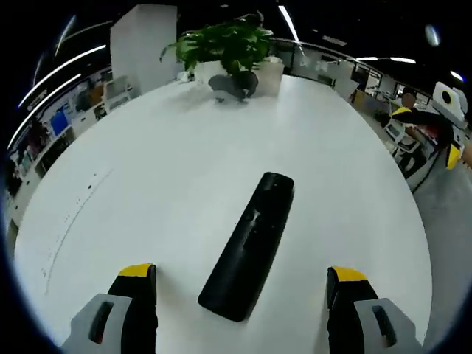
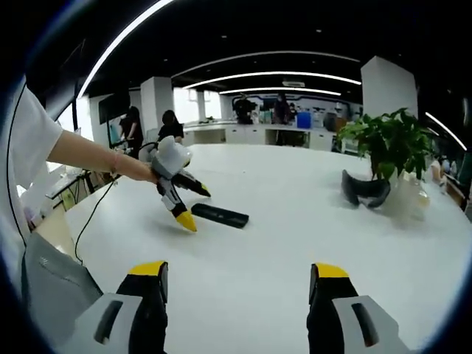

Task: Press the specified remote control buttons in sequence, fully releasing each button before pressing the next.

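A long black remote control (image 1: 249, 245) lies flat on the white table (image 1: 162, 169), its near end between the jaws of my left gripper (image 1: 243, 284), which stands open just above it. In the right gripper view the same remote (image 2: 220, 215) lies farther off on the table (image 2: 295, 243), with the left gripper (image 2: 192, 206) over its left end, held by a person's hand (image 2: 136, 168), jaws spread. My right gripper (image 2: 240, 284) is open with nothing between its yellow-tipped jaws, well back from the remote.
A potted green plant (image 1: 228, 46) and a dark curved headset (image 1: 234, 86) stand at the table's far side; the plant (image 2: 391, 144) and headset (image 2: 365, 189) also show at right. A cable (image 2: 92, 214) hangs off the left table edge. People stand at desks behind.
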The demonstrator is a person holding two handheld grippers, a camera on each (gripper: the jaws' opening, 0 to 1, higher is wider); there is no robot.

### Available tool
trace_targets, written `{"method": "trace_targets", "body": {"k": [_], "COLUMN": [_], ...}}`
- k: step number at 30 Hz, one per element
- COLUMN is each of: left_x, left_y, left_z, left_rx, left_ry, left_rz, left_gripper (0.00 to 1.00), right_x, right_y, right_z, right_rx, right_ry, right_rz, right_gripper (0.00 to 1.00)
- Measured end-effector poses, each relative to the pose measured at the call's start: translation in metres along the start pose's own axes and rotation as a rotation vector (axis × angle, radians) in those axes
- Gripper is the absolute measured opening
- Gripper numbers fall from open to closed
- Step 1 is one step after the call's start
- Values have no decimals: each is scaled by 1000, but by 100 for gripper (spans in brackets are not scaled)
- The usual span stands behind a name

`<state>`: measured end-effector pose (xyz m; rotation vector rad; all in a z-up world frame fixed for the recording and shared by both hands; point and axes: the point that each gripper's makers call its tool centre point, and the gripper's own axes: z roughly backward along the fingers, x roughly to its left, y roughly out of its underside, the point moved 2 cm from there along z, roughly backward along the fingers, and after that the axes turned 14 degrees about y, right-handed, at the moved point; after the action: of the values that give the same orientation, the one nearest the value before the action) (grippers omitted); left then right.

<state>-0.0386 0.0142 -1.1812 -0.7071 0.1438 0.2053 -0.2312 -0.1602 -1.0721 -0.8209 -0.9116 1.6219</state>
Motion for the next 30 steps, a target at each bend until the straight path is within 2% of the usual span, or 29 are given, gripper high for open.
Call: {"method": "trace_targets", "body": {"k": [3,6,13,15,19,23,27,29,30], "left_x": [-2,-1,1,1,-4,-9,-10,-12,-14], "left_y": [-9,-15,-19,-20,-20,-20,-19,-16,-15], "left_z": [-5,-8,-12,-11,-11,-12,-11,-9,-9], "left_rx": [12,33,76,84,97,112,125,151,152], "left_ry": [19,41,71,81,128,159,162,162,165], "left_rz": [-55,-119,-164,-186,-232,-244,-280,-302,-297], "left_gripper": [99,87,79,74,56,44,34,25,26], "right_x": [0,-1,-2,-3,-4,-6,-7,-7,-6], "right_y": [-1,-2,-2,-1,-1,-3,-3,-3,-3], "right_z": [-1,-1,0,0,2,3,5,5,6], "right_rx": [0,-4,-7,-7,-9,-14,-18,-16,-15], "right_ry": [-3,-3,-1,1,2,7,12,10,8], "right_rz": [5,7,4,2,-7,-7,-14,-12,-11], "right_gripper": [77,77,76,76,77,76,75,75,75]}}
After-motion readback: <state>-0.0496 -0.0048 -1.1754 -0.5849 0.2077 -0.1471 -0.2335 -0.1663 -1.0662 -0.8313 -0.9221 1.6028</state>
